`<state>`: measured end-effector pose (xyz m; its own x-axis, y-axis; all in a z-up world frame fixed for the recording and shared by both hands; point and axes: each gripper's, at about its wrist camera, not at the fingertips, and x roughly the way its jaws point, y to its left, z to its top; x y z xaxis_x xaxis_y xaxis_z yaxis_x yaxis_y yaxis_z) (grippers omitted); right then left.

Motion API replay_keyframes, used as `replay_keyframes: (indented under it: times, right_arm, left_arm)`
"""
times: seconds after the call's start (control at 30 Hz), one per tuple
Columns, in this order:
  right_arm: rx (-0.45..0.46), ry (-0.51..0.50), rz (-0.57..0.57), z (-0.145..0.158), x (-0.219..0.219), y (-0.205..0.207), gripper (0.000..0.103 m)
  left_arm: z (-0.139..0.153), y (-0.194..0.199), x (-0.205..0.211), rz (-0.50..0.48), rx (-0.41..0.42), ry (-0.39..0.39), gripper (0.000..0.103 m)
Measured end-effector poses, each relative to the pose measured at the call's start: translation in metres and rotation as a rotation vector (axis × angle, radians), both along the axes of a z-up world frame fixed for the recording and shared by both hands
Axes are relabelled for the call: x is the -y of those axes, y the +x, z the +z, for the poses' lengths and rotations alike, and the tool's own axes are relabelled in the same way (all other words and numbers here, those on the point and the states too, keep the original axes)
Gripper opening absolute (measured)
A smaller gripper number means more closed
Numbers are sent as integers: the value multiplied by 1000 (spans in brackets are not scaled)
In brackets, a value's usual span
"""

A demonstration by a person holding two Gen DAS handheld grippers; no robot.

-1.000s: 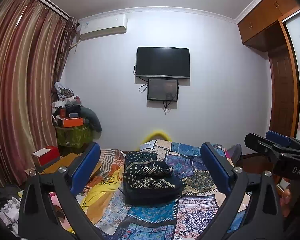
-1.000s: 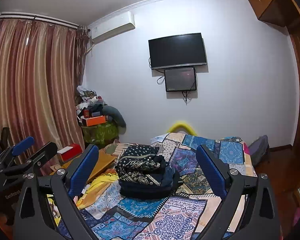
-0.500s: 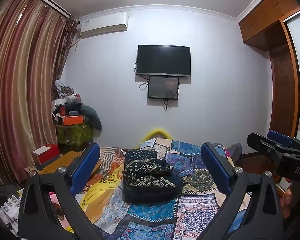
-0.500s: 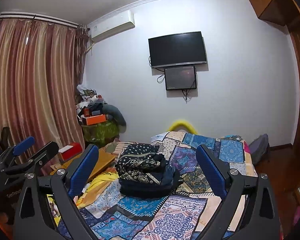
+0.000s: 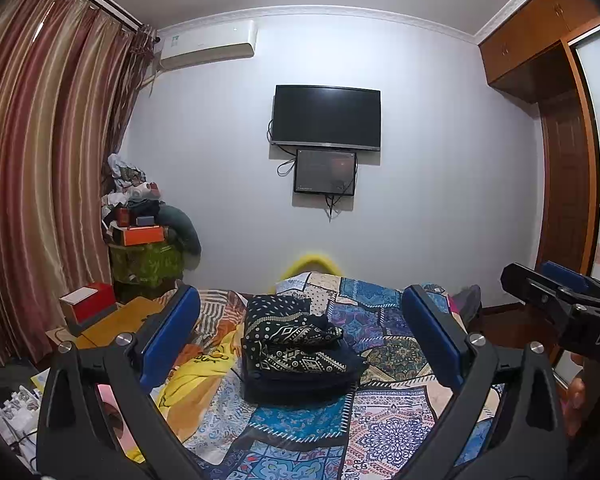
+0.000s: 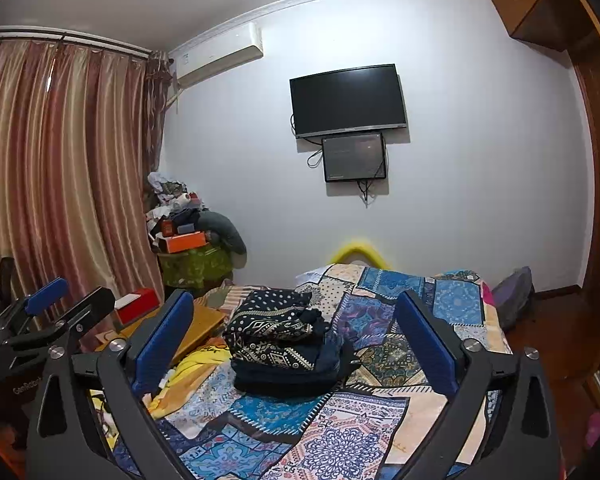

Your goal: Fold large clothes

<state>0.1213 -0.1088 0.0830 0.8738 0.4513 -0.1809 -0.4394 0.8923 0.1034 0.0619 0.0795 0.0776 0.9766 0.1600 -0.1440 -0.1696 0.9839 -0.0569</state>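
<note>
A folded stack of dark navy clothes with white patterns (image 5: 296, 348) lies on the patchwork bedspread (image 5: 384, 320); it also shows in the right wrist view (image 6: 284, 344). My left gripper (image 5: 300, 340) is open and empty, held above the bed in front of the stack. My right gripper (image 6: 292, 340) is open and empty, also short of the stack. The right gripper shows at the right edge of the left wrist view (image 5: 560, 300), and the left gripper at the left edge of the right wrist view (image 6: 48, 312).
A yellow cloth (image 5: 196, 380) lies crumpled on the bed's left side. A low wooden table (image 5: 112, 320) with a red box (image 5: 88, 300) stands left of the bed. A cluttered pile (image 5: 144, 236) fills the corner by the curtain. A wardrobe (image 5: 568, 184) is right.
Both grippers have tilted slightly upward, so the room sits a little lower in view. The clothes stack has not moved and both grippers stay open.
</note>
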Motion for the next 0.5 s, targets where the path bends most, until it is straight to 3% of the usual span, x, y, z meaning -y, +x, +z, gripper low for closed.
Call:
replay_keyframes:
  times: [0.5]
  right_arm:
    - [-10, -13, -20, 0, 3, 2, 103]
  left_arm:
    - [-3, 3, -3, -24, -10, -14, 101]
